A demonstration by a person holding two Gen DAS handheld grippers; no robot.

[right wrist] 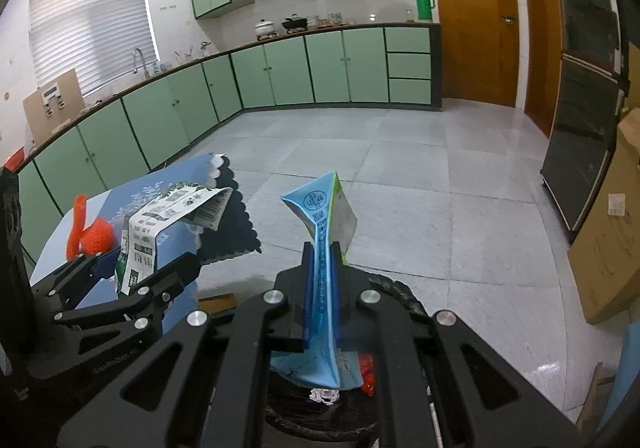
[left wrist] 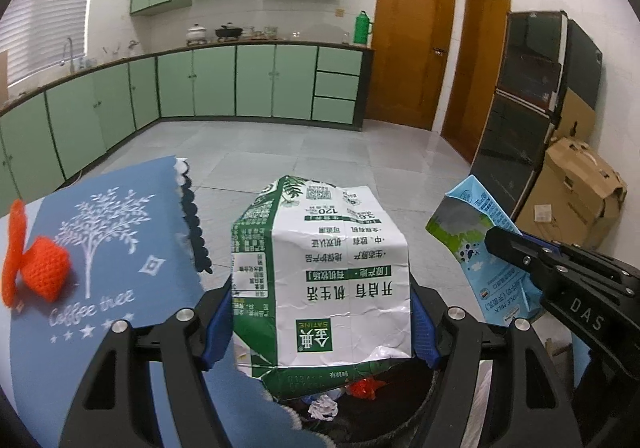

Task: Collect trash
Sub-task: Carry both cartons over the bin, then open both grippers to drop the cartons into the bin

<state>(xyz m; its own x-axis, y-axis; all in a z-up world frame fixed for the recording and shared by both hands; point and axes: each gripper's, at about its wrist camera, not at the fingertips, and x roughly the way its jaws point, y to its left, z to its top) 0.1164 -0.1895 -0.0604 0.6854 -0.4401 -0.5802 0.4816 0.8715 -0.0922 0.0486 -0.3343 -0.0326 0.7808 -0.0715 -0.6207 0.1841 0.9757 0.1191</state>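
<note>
My left gripper (left wrist: 320,324) is shut on a crumpled green and white milk carton (left wrist: 320,280), held over a black bin (left wrist: 400,420) that holds crumpled white paper (left wrist: 323,407) and a red scrap (left wrist: 362,387). My right gripper (right wrist: 322,288) is shut on a flattened blue milk carton (right wrist: 326,232), also above the bin (right wrist: 400,292). The blue carton (left wrist: 476,232) and the right gripper (left wrist: 516,252) show at the right of the left wrist view. The green carton (right wrist: 160,224) and the left gripper (right wrist: 132,268) show at the left of the right wrist view.
A table with a blue tree-print cloth (left wrist: 100,248) stands left of the bin, with an orange knitted toy (left wrist: 40,268) on it. Cardboard boxes (left wrist: 576,200) and a dark fridge (left wrist: 532,104) stand at the right. Green cabinets (left wrist: 240,80) line the far walls across tiled floor.
</note>
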